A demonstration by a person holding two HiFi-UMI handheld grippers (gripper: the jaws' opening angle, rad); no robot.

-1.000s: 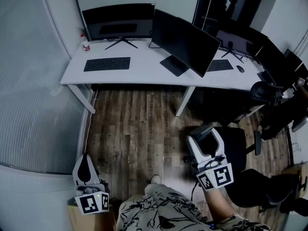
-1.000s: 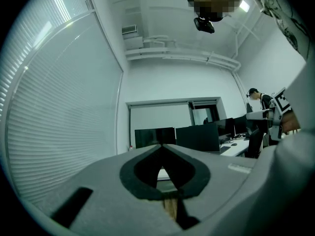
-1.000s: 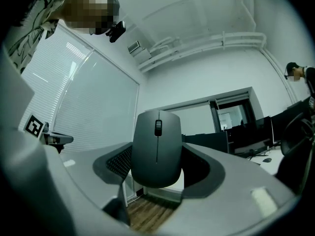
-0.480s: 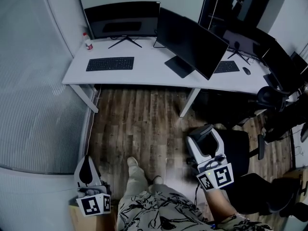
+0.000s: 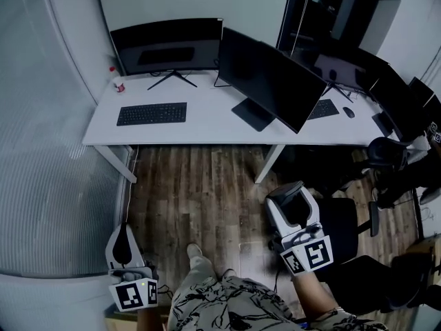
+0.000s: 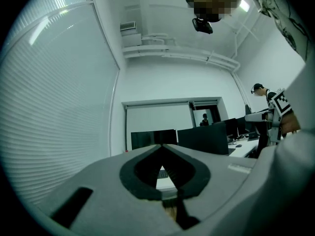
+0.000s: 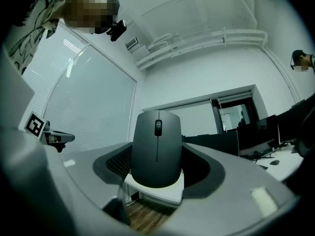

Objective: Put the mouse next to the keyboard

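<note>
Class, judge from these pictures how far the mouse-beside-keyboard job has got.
Done: the dark grey computer mouse is picked up, clamped in the right gripper. In hand: carrying it, away from the long white desk. Left: setting it beside the black keyboard at the desk's left end. The left gripper is shut, empty.

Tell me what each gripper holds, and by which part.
Right gripper holds the mouse by its two long sides, one jaw on each. Left gripper is shut on nothing.

An office: a long white counter (image 5: 207, 126) carries monitors (image 5: 167, 45) and keyboards (image 5: 151, 113), with black chairs (image 5: 346, 216) on the wood floor (image 5: 200, 185) before it.
</note>
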